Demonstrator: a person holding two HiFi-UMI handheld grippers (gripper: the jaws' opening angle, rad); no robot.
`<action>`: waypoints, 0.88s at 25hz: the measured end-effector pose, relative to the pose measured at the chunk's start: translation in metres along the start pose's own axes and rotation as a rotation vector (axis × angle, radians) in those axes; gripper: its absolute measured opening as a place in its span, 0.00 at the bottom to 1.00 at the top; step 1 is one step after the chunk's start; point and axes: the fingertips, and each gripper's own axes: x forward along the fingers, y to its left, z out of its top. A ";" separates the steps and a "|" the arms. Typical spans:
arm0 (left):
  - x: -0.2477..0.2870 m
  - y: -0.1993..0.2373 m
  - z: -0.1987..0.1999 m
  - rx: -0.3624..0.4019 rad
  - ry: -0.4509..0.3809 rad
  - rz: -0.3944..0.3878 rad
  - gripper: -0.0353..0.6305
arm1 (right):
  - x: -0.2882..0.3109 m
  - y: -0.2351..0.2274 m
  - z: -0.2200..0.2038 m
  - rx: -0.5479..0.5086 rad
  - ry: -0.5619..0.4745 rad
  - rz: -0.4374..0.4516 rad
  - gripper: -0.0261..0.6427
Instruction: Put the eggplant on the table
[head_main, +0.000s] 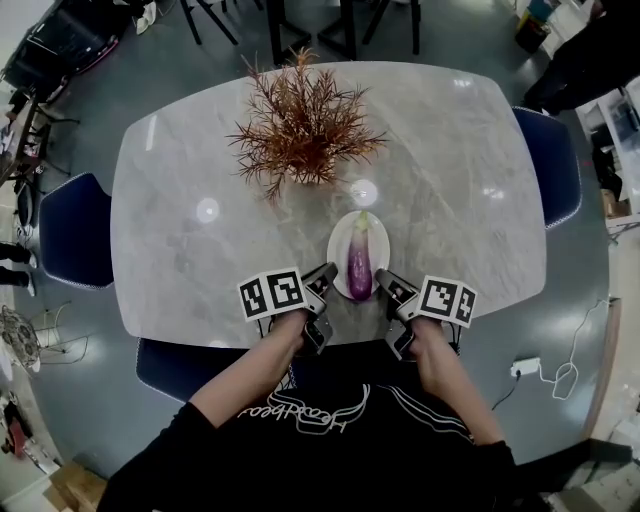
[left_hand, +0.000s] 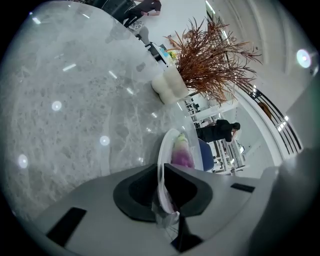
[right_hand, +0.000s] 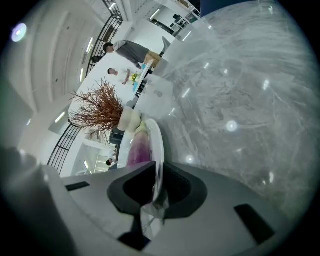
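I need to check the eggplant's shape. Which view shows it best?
The head view: the whole eggplant lies unobstructed on its plate, seen from above. Both gripper views show only part of it, foreshortened, beside the plate's rim.

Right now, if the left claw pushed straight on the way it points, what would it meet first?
The white plate: the left claw is already shut on its rim. Next in line, probably, is the eggplant lying on that plate.
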 end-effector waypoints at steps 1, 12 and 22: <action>0.000 0.000 0.000 0.003 0.004 -0.003 0.09 | -0.001 0.000 0.001 -0.022 0.002 -0.011 0.08; -0.010 -0.002 -0.003 0.054 0.034 -0.034 0.22 | -0.016 -0.002 0.005 -0.092 -0.028 -0.032 0.19; -0.063 -0.030 -0.006 0.196 -0.047 -0.122 0.23 | -0.058 0.031 -0.003 -0.118 -0.121 0.053 0.19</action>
